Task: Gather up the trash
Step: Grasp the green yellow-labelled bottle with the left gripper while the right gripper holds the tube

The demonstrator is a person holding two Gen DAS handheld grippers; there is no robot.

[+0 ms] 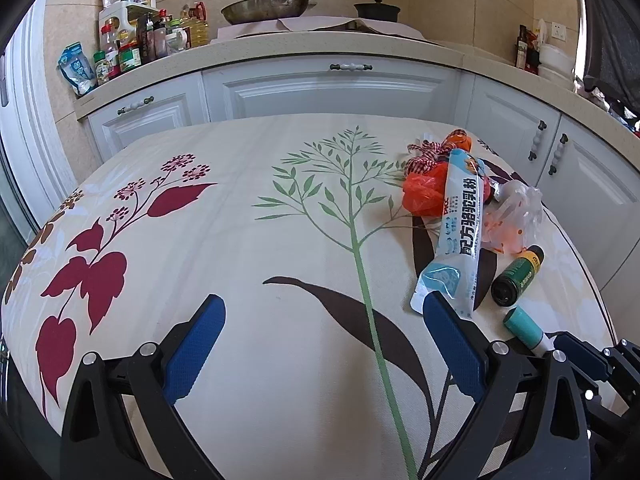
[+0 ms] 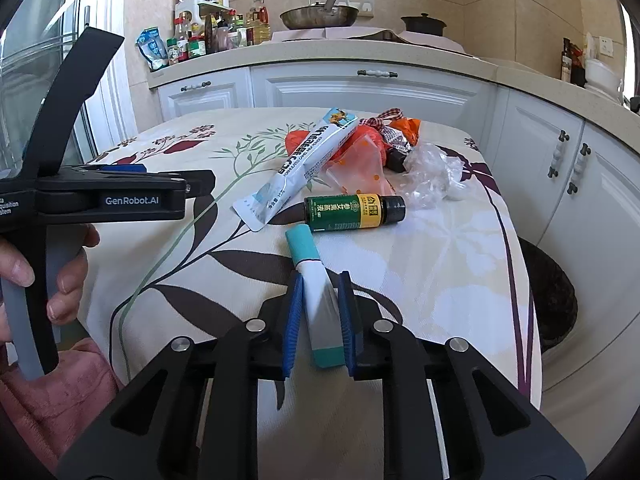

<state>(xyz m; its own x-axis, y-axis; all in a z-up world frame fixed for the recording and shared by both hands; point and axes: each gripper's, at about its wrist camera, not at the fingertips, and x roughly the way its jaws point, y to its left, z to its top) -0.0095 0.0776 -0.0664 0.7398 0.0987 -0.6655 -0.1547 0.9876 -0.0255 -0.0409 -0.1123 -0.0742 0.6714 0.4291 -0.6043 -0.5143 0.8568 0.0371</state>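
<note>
On the flowered tablecloth lies a teal-and-white tube, and my right gripper is shut on its white body, the teal cap pointing away. Just beyond it a green bottle with a yellow band lies on its side. Farther back are a long blue-white sachet, an orange bag and crumpled clear plastic. My left gripper stands open over bare cloth, its right finger beside the sachet. The bottle and tube lie to its right.
A hand holds the left gripper at the table's left edge. A dark round container sits on the floor past the table's right edge. White cabinets stand behind, with a wok and bottles on the counter.
</note>
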